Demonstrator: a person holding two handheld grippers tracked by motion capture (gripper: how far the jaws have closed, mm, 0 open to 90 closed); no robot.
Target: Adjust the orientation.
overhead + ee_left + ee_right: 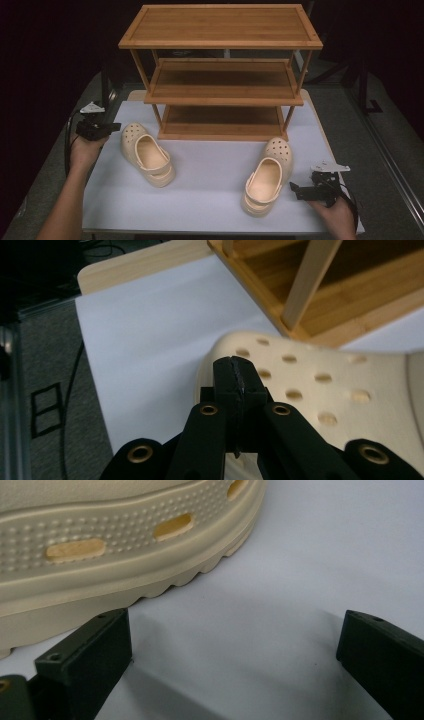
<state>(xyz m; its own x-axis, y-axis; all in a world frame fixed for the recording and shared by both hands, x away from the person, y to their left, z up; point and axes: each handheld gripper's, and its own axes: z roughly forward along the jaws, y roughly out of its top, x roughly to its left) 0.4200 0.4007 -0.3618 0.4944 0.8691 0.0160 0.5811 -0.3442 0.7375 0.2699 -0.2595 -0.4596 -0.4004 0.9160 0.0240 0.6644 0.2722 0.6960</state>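
While left gripper (114, 127) sits closed beside left clog (146, 154), white mat (210, 180) between clogs open.

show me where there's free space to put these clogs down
All three shelves of the wooden rack are bare. The white mat is open between the left clog and right clog. It is tighter between each clog and its nearby gripper at the mat's side edges.

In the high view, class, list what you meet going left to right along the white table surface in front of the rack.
Left black claw, shut → cream perforated foam clog beside it → second cream perforated foam clog → right black claw, open. Behind them stands the three-tier bamboo shoe rack.
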